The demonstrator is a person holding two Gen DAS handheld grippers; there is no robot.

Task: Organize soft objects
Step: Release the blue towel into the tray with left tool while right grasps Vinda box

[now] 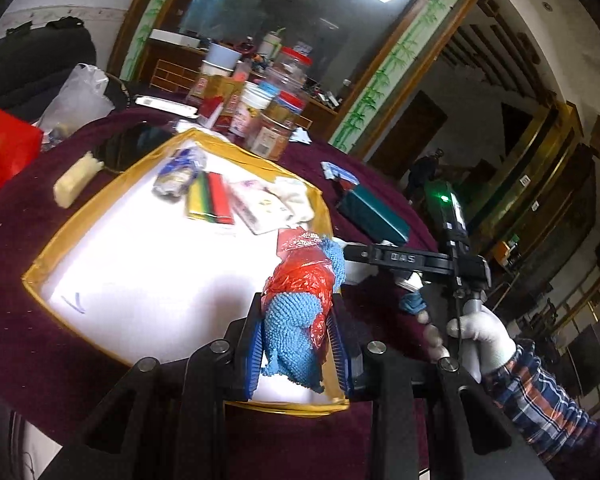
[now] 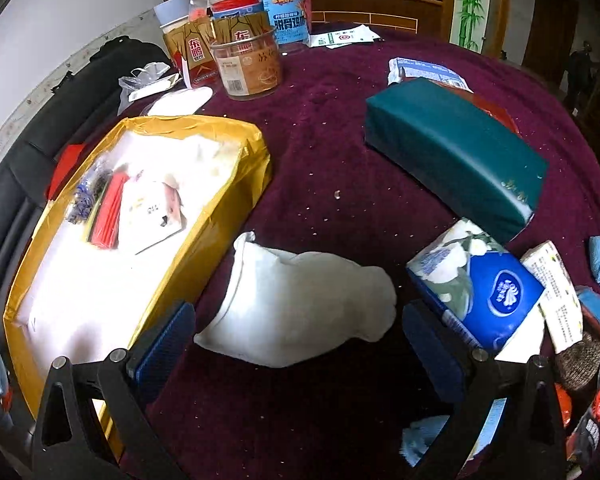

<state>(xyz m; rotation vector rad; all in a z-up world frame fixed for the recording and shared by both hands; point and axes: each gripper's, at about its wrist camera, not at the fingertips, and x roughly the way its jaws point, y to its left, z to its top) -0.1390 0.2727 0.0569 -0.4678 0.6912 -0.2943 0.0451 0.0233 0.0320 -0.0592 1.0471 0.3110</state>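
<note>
Left wrist view: blue cloth w/ red plastic is clamped by left claw over gold-rimmed box; right claw is held wide above white pouch.

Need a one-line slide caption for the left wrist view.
Left hand-held gripper clamps a blue cloth in red plastic over the gold-edged box on the maroon table.

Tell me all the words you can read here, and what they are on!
"DAS": on the right gripper, side of its black body.
"东鹏": on the gold drink cartons.
"脱骨鸡爪": on the blue jar label, partly hidden.
Tissue pack logo, green box lettering: too blurred.
</note>
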